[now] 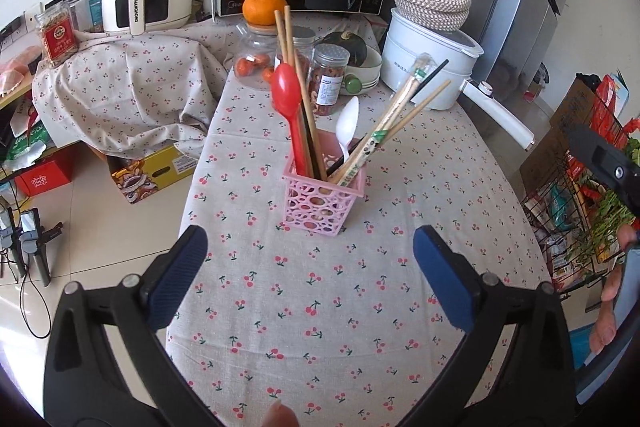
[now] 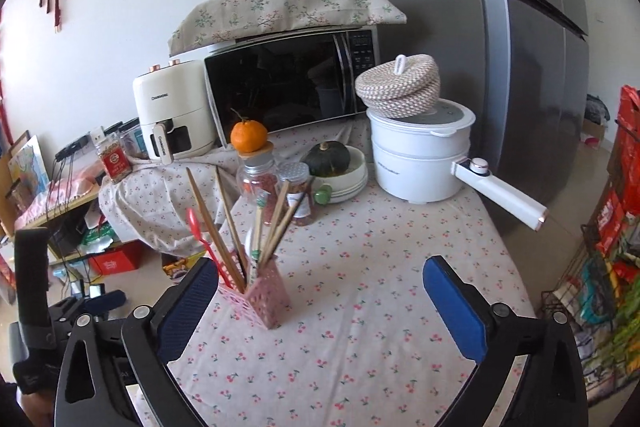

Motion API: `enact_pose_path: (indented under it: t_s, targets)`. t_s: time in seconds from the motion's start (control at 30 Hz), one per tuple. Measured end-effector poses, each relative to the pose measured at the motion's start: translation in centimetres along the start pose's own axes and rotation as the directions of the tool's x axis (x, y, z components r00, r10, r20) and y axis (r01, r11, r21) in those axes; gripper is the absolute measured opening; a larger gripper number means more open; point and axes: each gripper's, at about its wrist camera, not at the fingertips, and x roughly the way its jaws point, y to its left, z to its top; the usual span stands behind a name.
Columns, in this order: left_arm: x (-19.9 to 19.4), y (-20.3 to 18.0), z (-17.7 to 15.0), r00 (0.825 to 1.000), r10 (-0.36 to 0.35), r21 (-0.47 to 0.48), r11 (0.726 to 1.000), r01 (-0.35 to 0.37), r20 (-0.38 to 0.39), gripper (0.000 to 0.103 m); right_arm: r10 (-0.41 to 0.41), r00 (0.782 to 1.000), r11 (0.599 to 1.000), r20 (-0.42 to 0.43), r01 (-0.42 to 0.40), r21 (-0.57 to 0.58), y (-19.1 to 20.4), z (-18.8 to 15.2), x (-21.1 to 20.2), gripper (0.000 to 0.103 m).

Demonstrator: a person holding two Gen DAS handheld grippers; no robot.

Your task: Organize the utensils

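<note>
Both of your tools are free right now: the left gripper [image 1: 310, 267] has its jaws spread wide with nothing between them, and the right gripper [image 2: 320, 301] is spread just as wide and carries nothing either.

The pink basket [image 1: 320, 205] stands upright near the middle of the tabletop [image 1: 320, 327], well clear of its edges, and every utensil you can see is already standing in it.

Expect the basket to be light, thin perforated plastic, and top-heavy with those long handles leaning out. If you must shift it, take it low on 2 opposite walls so it does not tip, and squeeze gently since the lattice will likely flex.

The chopsticks are stiff, slim and smooth; grip them across the shaft near mid-length, or they may swivel in the pads. The spoons are light plastic; hold the handle, not the bowl.

Count as far as the views allow:
- 1 red spoon [image 1: 285, 87]
- 1 white spoon [image 1: 347, 123]
- 1 paper-wrapped pair of chopsticks [image 1: 394, 109]
- about 4 bare wooden chopsticks [image 1: 289, 39]
- at least 1 dark chopstick [image 1: 434, 70]; they overlap inside the basket, so you cannot be sure of the exact number.
</note>
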Motion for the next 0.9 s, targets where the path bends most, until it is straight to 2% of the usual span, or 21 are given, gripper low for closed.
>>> enact_pose_path:
  t_s: [0.17, 0.27, 0.37, 0.53, 0.73, 0.9]
  targets:
    - [-2.0, -2.6, -1.1, 0.999, 0.023, 0.053, 0.998, -0.025, 0.031, 0.102, -0.155, 0.988, 0.987, -0.023, 0.156, 0.029, -3.4, -2.2, -2.8, 0.103]
    - [-3.1, -3.8, -1.7, 0.999, 0.019, 0.071, 0.997, -0.022, 0.050, 0.102, -0.211, 0.977, 0.976, -0.031, 0.212, 0.046, -4.8, -3.3, -4.5, 0.103]
    - [-3.8, -4.8, -2.0, 0.998, 0.019, 0.081, 0.996, -0.025, 0.064, 0.102, -0.222, 0.974, 0.972, -0.050, 0.225, 0.070, -5.6, -3.8, -5.5, 0.103]
    - [-4.5, -5.6, -2.0, 0.996, 0.011, 0.086, 0.996, -0.019, 0.094, 0.102, -0.215, 0.976, 0.975, -0.029, 0.216, 0.058, -5.3, -3.6, -6.4, 0.103]
    - [-4.5, -6.1, -2.1, 0.994, 0.019, 0.091, 0.995, -0.029, 0.106, 0.102, -0.196, 0.980, 0.980, -0.017, 0.196, 0.038, -4.5, -3.9, -5.9, 0.103]
    - [-4.2, -6.1, -2.1, 0.993, 0.032, 0.088, 0.995, -0.043, 0.115, 0.102, -0.185, 0.982, 0.982, -0.038, 0.186, 0.025, -4.3, -4.2, -4.9, 0.103]
